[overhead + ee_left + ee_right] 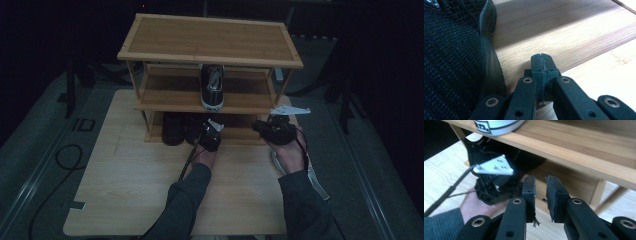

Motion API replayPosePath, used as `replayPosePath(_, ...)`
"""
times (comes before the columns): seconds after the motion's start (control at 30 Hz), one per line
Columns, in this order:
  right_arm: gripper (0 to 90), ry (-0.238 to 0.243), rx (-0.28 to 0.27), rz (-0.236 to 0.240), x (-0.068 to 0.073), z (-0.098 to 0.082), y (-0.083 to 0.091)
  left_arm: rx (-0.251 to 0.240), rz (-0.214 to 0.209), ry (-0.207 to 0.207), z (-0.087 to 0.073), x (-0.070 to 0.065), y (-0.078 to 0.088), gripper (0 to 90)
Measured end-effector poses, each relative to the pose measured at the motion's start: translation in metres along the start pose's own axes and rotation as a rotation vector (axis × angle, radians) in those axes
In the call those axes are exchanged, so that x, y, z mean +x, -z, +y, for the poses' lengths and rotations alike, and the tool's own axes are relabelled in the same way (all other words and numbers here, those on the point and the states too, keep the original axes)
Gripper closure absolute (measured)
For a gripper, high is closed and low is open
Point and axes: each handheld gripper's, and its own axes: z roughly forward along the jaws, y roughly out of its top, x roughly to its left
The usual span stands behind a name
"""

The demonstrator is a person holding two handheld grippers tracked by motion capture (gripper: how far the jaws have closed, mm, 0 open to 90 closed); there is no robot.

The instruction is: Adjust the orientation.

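A three-shelf wooden shoe rack (210, 37) stands on the table. A black-and-white sneaker (212, 87) sits on its middle shelf, toe outward; its toe (496, 126) juts over the shelf edge (579, 147). Dark shoes (175, 129) fill the left of the bottom shelf. My left gripper (206, 129) is at that shelf's front, shut with nothing between its jaws (541, 56), right beside a black knit shoe (451, 50). My right gripper (258, 125) is to its right, by the bottom shelf. Its jaws (540, 181) stand slightly apart and empty, pointing toward the left gripper (494, 187).
The rack's right post (599, 190) is close to my right gripper. The pale wooden table (130, 190) has free room in front and to the left. A pale object (315, 180) lies under the right forearm. A black cable (65, 160) loops on the floor at left.
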Motion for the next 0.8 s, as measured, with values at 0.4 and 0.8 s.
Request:
replayPosePath(0.4, 76.4, -0.003, 0.026, -0.029, -0.02, -0.021, 0.017, -0.001, -0.002, -0.001, 0.0, 0.0, 0.0, 90.0)
replayPosePath(0.8, 75.8, -0.006, 0.092, -0.063, -0.037, -0.047, 0.025, -0.001, -0.001, -0.001, 0.0, 0.0, 0.0, 90.0)
